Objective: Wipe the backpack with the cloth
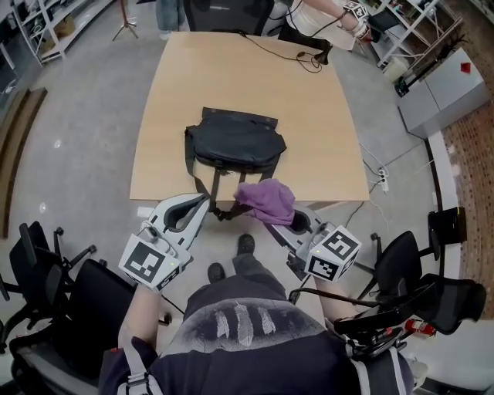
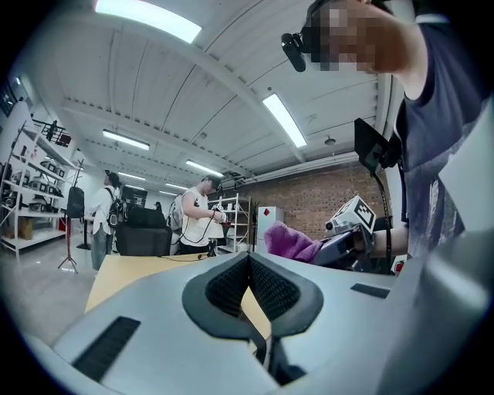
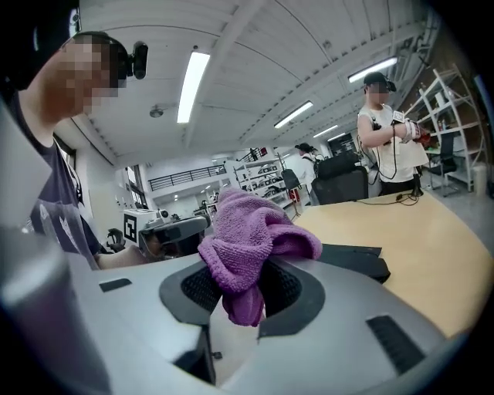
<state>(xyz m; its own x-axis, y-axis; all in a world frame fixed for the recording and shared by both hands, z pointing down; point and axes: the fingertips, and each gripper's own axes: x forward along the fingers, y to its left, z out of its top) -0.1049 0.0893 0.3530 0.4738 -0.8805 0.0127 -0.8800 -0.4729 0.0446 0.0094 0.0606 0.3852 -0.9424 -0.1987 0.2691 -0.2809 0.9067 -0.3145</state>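
Note:
A black backpack (image 1: 235, 143) lies flat on the tan table (image 1: 324, 116), its straps trailing over the near edge. In the right gripper view the backpack (image 3: 351, 261) shows as a low dark shape just beyond the jaws. My right gripper (image 1: 282, 218) hovers at the table's near edge, shut on a purple cloth (image 1: 267, 200) that bunches above its jaws (image 3: 251, 239). My left gripper (image 1: 201, 204) is held beside it to the left, near the straps, shut with nothing between its pads (image 2: 248, 287). The left gripper view also catches the cloth (image 2: 289, 241).
A person (image 1: 320, 15) stands at the table's far end, where a black cable (image 1: 285, 52) lies. Office chairs (image 1: 54, 278) flank me on both sides. A grey cabinet (image 1: 444, 96) stands at the right and shelving (image 2: 31, 193) along the walls.

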